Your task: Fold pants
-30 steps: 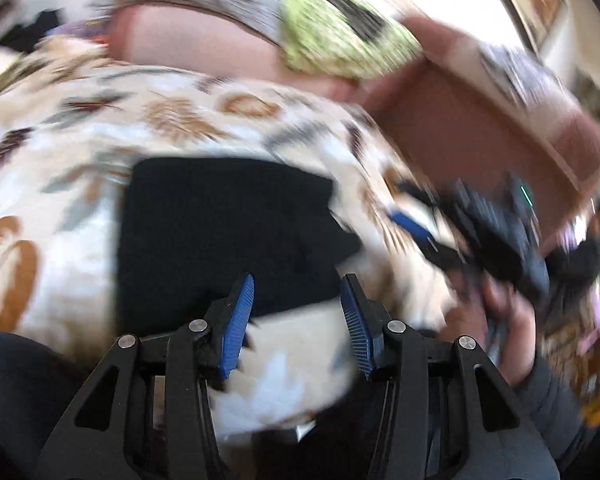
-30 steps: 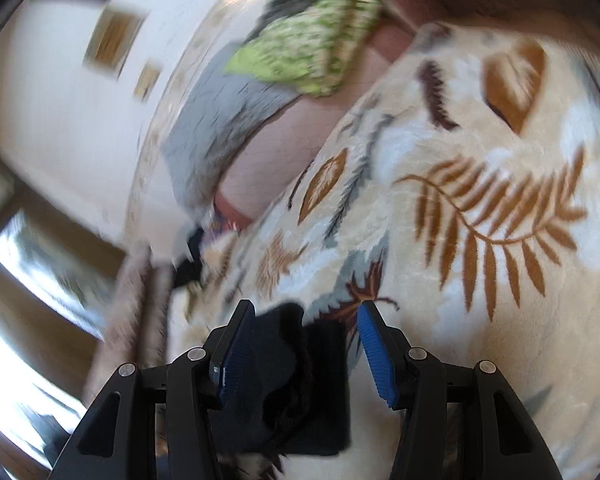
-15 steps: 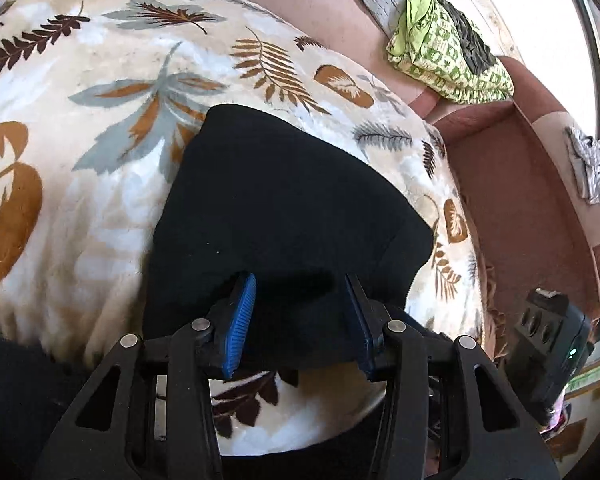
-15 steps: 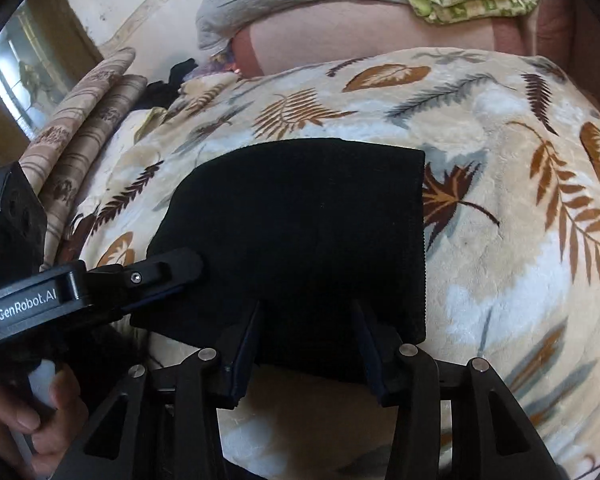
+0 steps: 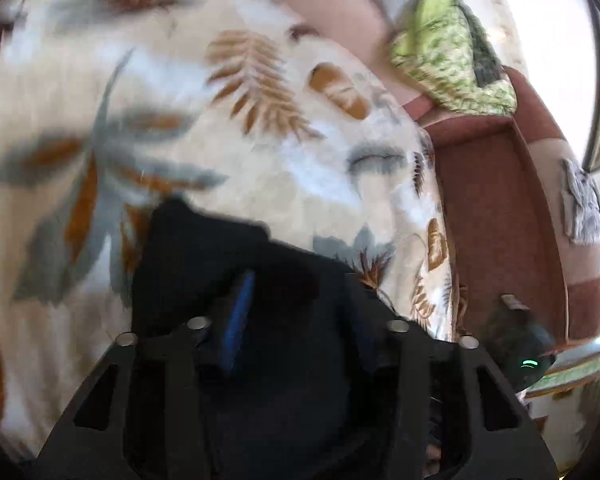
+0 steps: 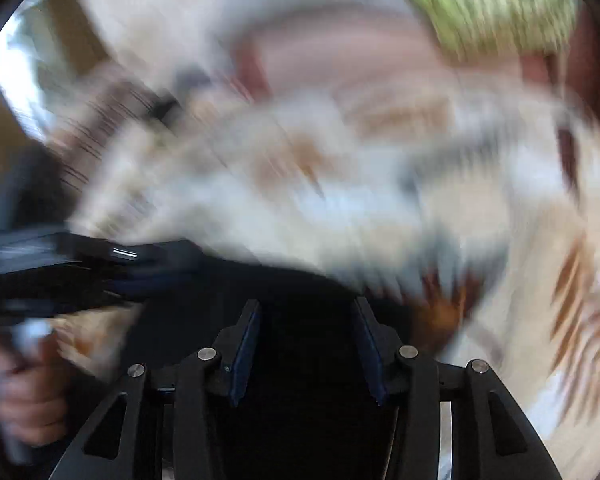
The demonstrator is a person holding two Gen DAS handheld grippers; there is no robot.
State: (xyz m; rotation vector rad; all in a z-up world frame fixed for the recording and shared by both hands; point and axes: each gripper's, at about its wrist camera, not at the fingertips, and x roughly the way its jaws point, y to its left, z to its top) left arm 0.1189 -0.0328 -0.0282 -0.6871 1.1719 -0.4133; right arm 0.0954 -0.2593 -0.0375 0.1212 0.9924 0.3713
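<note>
Two grippers are set over the black pants (image 5: 220, 264) on the leaf-print blanket (image 5: 260, 160); left gripper (image 5: 300, 312) is closing with cloth between its jaws, right gripper's (image 6: 306, 336) grasp cannot be told; a lifted fold seems next

A bed is covered by a cream blanket (image 5: 260, 168) printed with brown and grey leaves. Black pants (image 5: 236, 264), folded into a dark block, are laid directly on the blanket near its front edge. In the right wrist view everything is smeared by blur.
</note>
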